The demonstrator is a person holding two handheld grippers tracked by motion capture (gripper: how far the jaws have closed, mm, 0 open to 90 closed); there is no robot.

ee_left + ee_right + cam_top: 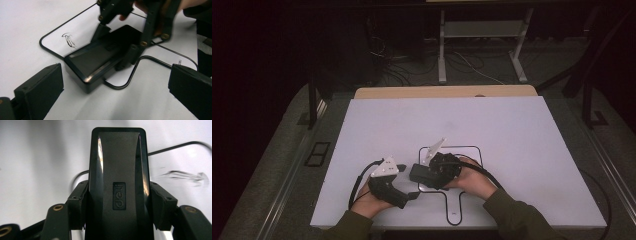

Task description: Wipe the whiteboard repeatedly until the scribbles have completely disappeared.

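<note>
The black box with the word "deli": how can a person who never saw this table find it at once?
On the white board, find the black outline drawn near the front edge. The black box lies on it, clamped by the right gripper. It is glossy, oblong, with "deli" embossed on top.

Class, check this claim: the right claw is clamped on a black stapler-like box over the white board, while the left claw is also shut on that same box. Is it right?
Not quite. The left claw is open and apart from the black box, as the left gripper view shows. The right claw is indeed clamped on it, over the white board.
</note>
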